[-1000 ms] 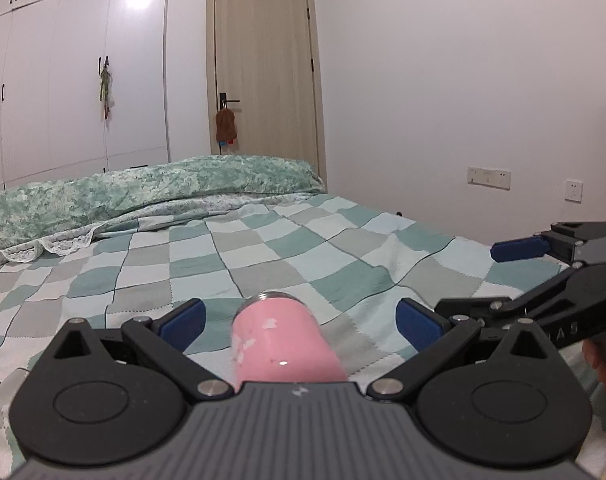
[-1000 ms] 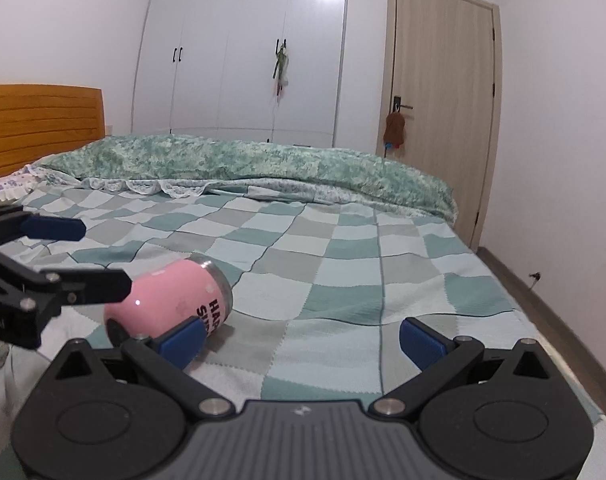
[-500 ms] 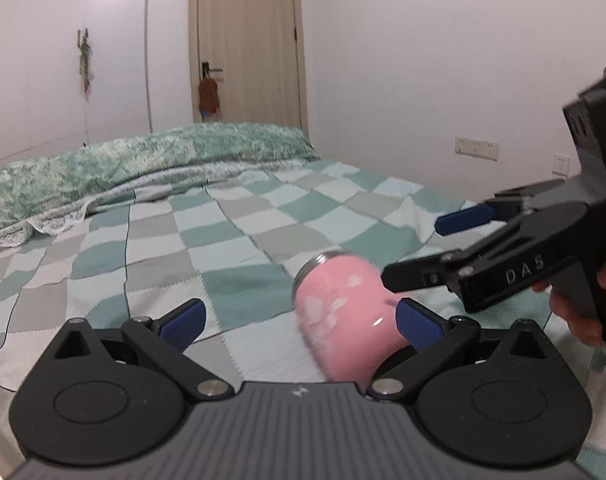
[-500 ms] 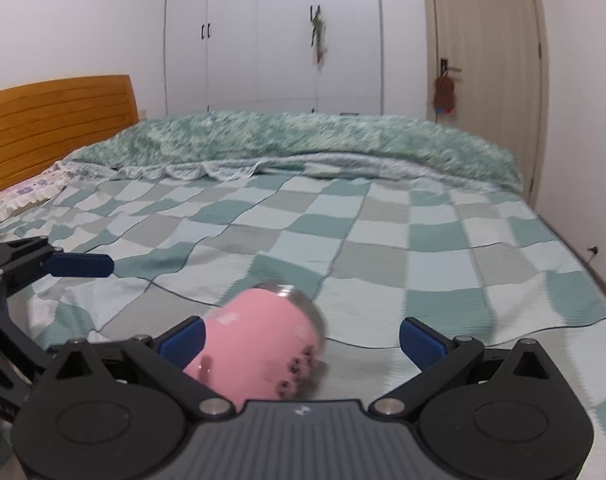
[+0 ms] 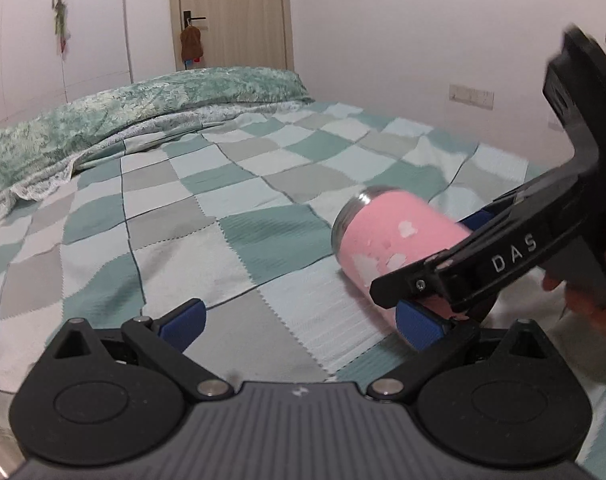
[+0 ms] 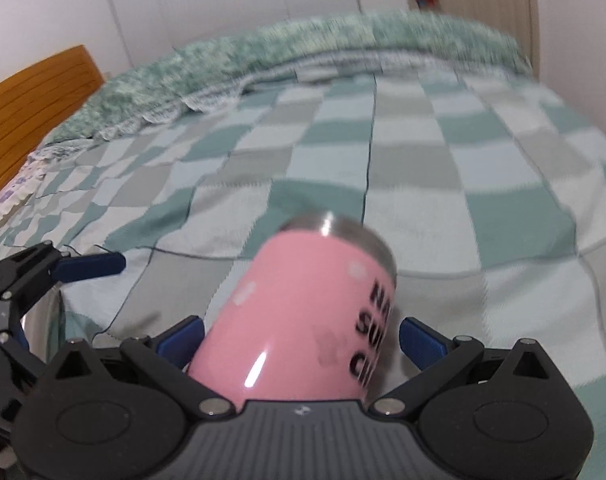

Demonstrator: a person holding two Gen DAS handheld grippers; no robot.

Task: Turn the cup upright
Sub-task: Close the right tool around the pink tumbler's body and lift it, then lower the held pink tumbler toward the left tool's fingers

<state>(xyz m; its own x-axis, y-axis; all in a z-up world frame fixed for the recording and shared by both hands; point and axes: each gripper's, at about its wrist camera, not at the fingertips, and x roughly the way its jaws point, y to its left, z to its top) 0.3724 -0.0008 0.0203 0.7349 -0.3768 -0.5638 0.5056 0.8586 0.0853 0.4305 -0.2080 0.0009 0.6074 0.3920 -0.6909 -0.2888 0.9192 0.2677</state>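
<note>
We see the pink cup (image 6: 303,320) lying on its side on the checked bedspread (image 5: 175,216), between the spread blue pads of our right gripper (image 6: 301,334), which flank it without clamping. Our left gripper (image 5: 299,322) gapes wide on nothing, the cup off to its right. Half a second ago the cup sat left of the right gripper's centre; now it fills the gap.

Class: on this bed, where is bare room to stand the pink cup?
Free: the checked blanket between the pink cup and the rumpled green quilt. Crowded: nearest the cameras, around the right gripper and left gripper.
</note>
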